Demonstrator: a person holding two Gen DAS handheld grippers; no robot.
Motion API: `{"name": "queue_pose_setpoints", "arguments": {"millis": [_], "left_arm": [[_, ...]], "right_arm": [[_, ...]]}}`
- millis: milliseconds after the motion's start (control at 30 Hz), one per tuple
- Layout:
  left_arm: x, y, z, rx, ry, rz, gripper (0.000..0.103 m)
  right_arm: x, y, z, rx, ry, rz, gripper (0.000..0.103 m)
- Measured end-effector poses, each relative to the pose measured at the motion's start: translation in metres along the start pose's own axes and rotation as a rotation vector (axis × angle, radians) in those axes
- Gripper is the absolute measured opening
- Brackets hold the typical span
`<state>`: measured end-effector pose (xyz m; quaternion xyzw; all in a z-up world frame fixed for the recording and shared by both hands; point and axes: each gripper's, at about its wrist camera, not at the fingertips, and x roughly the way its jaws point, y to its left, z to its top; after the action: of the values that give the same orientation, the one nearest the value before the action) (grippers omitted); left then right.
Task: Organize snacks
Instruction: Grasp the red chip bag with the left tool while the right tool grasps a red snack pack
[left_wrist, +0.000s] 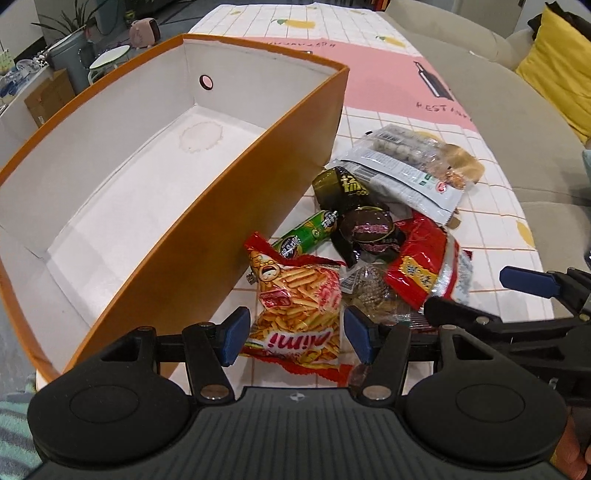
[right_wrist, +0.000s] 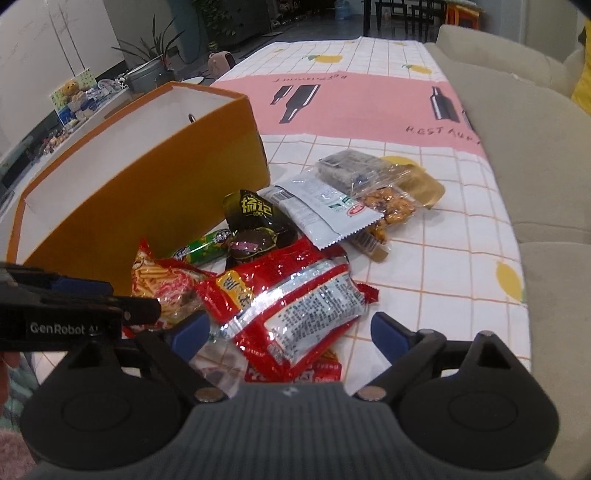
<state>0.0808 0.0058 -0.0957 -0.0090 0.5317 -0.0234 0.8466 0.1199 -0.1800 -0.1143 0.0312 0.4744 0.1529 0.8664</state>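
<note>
An orange box (left_wrist: 207, 240) with a bare white inside stands on the left of the table; it shows too in the right wrist view (right_wrist: 147, 192). A heap of snack packets lies against its side. My left gripper (left_wrist: 297, 338) is open, and its blue pads flank a Mimi chip bag (left_wrist: 299, 302) that lies flat on the cloth. My right gripper (right_wrist: 290, 332) is open wide over a red and silver packet (right_wrist: 291, 306). Each gripper shows at the edge of the other's view, the right gripper (left_wrist: 465, 291) and the left gripper (right_wrist: 133, 299).
Further packets in the heap: a green tube (left_wrist: 306, 234), a dark round pack (left_wrist: 369, 229), a white pouch (left_wrist: 406, 177), a clear bag of nuts (right_wrist: 388, 206). A checked cloth (right_wrist: 443, 258) covers the table. A beige sofa (right_wrist: 535, 147) runs along the right.
</note>
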Motion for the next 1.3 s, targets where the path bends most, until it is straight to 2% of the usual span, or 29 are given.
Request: {"name": "queue_pose_setpoints", "arguments": {"millis": [100, 167, 267, 367, 500, 533, 600, 733, 867, 900, 1033, 1100, 1133, 1300], "left_arm": [[0.005, 0.001, 0.004, -0.001, -0.001, 0.023, 0.071], [0.012, 0.001, 0.007, -0.005, 0.015, 0.033, 0.068], [0.02, 0.007, 0.009, -0.056, 0.043, 0.005, 0.069], [0.024, 0.009, 0.009, -0.059, 0.053, -0.007, 0.069], [0.026, 0.004, 0.009, -0.032, 0.05, -0.006, 0.07], [0.027, 0.004, 0.009, -0.028, 0.053, -0.008, 0.07], [0.029, 0.003, 0.008, -0.026, 0.06, -0.008, 0.07], [0.031, 0.001, 0.007, -0.02, 0.062, -0.013, 0.069], [0.031, -0.003, 0.006, -0.001, 0.052, -0.013, 0.062], [0.031, -0.004, 0.005, 0.004, 0.049, -0.013, 0.06], [0.029, -0.003, 0.004, 0.001, 0.042, -0.022, 0.05], [0.024, -0.002, 0.003, -0.002, 0.027, -0.022, 0.049], [0.021, -0.001, 0.002, -0.005, 0.016, -0.024, 0.048], [0.005, 0.0, 0.0, -0.008, -0.035, -0.034, 0.046]], "right_arm": [[0.01, -0.003, 0.005, 0.007, 0.002, 0.006, 0.095], [0.018, -0.002, 0.007, -0.003, 0.007, 0.001, 0.096], [0.026, -0.003, 0.008, -0.007, 0.007, 0.005, 0.099], [0.029, -0.007, 0.009, 0.003, 0.006, 0.031, 0.099], [0.03, -0.012, 0.007, 0.041, 0.013, 0.083, 0.09], [0.029, -0.012, 0.007, 0.04, 0.01, 0.091, 0.08], [0.027, -0.012, 0.007, 0.047, 0.004, 0.122, 0.073], [0.022, -0.008, 0.004, 0.022, -0.011, 0.119, 0.061], [0.016, -0.007, 0.002, -0.002, -0.024, 0.095, 0.049], [0.014, -0.006, 0.002, -0.006, -0.028, 0.087, 0.039], [0.006, -0.008, 0.001, -0.01, -0.037, 0.065, 0.037], [0.002, -0.008, -0.001, -0.016, -0.04, 0.052, 0.035], [-0.001, -0.007, -0.002, -0.025, -0.042, 0.043, 0.027], [-0.015, 0.0, -0.006, -0.072, -0.067, 0.015, 0.026]]}}
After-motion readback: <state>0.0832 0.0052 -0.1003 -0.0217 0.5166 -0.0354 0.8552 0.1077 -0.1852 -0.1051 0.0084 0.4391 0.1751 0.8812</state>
